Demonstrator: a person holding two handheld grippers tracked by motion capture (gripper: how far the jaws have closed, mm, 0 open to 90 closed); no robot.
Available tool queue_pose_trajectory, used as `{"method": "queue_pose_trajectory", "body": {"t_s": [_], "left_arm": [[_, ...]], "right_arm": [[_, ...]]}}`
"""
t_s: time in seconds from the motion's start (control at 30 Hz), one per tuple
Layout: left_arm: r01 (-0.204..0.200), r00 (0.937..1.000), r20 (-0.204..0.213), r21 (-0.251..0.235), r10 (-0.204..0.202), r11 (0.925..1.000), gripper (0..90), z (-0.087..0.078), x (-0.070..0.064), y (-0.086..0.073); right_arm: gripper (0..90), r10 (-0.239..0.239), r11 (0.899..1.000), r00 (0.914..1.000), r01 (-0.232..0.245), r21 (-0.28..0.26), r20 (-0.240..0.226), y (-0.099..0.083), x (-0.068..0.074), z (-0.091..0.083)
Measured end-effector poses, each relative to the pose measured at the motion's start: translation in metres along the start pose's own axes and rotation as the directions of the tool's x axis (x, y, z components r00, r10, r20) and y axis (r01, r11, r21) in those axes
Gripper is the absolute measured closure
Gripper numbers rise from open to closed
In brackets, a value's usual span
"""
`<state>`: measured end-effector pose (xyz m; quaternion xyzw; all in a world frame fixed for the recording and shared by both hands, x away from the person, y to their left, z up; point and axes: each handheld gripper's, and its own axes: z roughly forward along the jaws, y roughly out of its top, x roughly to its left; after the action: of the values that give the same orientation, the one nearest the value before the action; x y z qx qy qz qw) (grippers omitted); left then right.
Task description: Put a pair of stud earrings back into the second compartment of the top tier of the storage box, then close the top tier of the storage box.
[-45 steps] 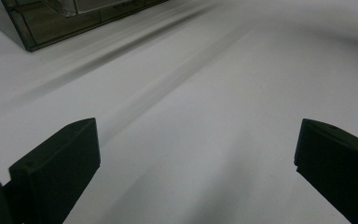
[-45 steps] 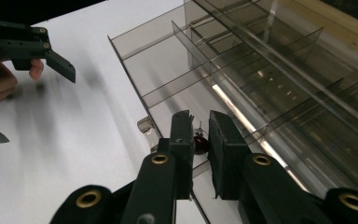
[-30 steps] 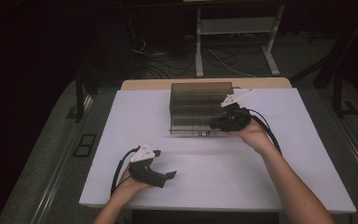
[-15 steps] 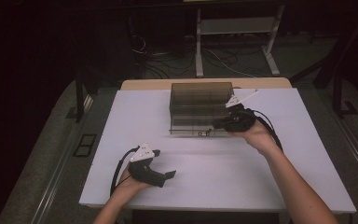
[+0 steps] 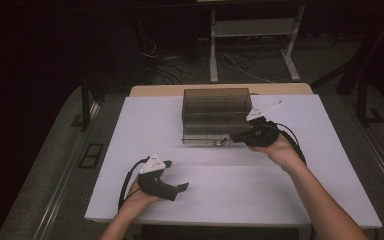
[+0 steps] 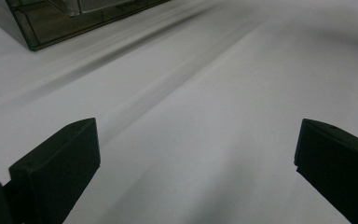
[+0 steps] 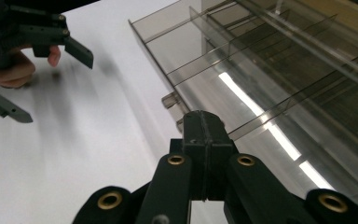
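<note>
The box (image 5: 216, 116), a smoky clear plastic organiser with dividers inside, sits at the far middle of the white table (image 5: 330, 165), its front edge facing the person. No label, brand or writing can be read on it in any view; the small clasps on its front wall carry no marks that can be made out.

The right gripper (image 5: 236, 136) is at the box's front right corner, held low over the table, its tips right by the front wall. In the right gripper view (image 7: 204, 135) its two black jaws are pressed flat together with nothing between them, and they point at the lid's near edge beside a small clasp (image 7: 170, 99). Whether the tips touch the box cannot be told.

The left gripper (image 5: 182, 187) rests near the table's front edge, well apart from the box. In the left gripper view (image 6: 191, 158) its jaws stand wide apart over bare table, gripping nothing, with a corner of the box (image 6: 32, 28) at the upper left.
</note>
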<state>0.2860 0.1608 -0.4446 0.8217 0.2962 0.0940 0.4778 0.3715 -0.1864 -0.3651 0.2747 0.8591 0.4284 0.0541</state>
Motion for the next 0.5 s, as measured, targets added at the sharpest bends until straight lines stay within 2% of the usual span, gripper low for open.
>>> {"method": "queue_pose_trajectory", "body": {"t_s": [0.1,0.5], "left_arm": [[-0.003,1.0,-0.001,0.002,0.003,1.0,0.0,0.0,0.0,0.0],[-0.002,1.0,0.001,0.003,0.002,1.0,0.0,0.0,-0.001,0.0]], "right_arm": [[88.8,-0.001,1.0,1.0,0.001,-0.002,-0.002,-0.004,0.003,0.002],[88.8,-0.01,0.999,0.9999,0.01,0.043,-0.001,-0.011,0.006,0.021]]}}
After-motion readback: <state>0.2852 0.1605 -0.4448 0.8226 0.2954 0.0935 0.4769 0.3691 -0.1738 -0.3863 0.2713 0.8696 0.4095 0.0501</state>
